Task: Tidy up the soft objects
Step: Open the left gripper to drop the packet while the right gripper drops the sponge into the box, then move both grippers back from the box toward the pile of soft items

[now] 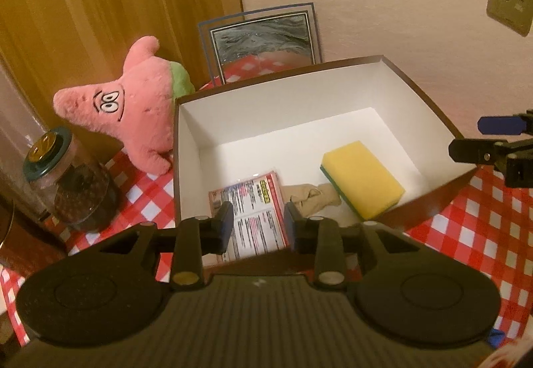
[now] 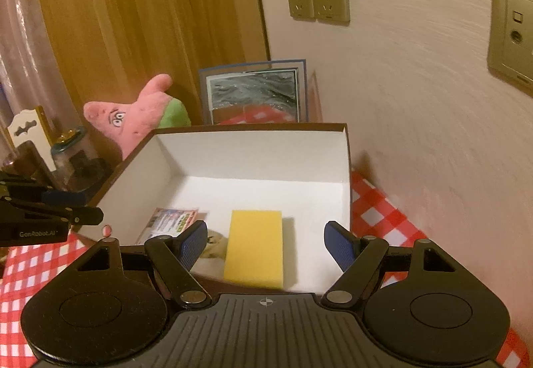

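A brown box with a white inside (image 1: 186,141) (image 2: 250,151) stands on the checked tablecloth. In it lie a yellow sponge with a green underside (image 1: 363,178) (image 2: 253,234), a printed red-edged packet (image 1: 253,198) (image 2: 173,218) and a crumpled beige cloth (image 1: 309,198) (image 2: 215,244). A pink star plush (image 1: 140,101) (image 2: 133,121) leans just outside the box's left wall. My left gripper (image 1: 258,228) hovers over the box's near left part above the packet, open and empty. My right gripper (image 2: 266,248) is open above the sponge, not touching it.
A glass jar with a dark lid (image 1: 73,181) (image 2: 76,158) stands left of the plush. A framed picture (image 1: 263,38) (image 2: 253,95) leans on the wall behind the box. The red and white tablecloth (image 1: 483,234) shows right of the box. The wall with sockets is close on the right.
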`<act>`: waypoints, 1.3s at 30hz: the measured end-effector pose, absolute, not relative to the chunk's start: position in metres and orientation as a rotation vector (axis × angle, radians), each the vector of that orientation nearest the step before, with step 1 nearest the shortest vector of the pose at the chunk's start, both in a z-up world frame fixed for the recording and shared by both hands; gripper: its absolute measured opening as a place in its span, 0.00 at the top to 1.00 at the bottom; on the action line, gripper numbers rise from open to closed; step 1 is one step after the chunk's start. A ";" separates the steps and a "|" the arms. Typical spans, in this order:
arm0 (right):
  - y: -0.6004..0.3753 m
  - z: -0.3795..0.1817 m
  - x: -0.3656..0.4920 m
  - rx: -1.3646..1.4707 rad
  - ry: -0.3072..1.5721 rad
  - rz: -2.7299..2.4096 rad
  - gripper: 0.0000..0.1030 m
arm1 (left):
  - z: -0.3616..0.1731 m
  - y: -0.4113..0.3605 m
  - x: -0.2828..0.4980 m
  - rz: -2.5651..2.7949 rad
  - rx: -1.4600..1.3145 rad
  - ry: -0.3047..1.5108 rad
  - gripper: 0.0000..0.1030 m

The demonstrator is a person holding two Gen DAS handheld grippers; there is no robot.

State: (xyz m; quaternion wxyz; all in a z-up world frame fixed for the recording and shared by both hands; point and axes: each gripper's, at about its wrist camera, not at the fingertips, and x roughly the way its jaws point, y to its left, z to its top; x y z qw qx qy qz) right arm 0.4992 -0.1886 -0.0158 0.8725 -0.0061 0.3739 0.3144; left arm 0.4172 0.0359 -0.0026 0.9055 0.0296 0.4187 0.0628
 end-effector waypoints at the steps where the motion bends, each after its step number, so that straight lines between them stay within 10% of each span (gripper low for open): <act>1: -0.190 -0.014 0.496 -0.009 0.783 0.660 0.25 | -0.001 0.036 0.414 0.134 0.056 0.866 0.70; 39: -0.228 -0.022 0.319 0.012 0.938 0.692 0.25 | -0.013 0.070 0.179 0.261 -0.098 0.872 0.62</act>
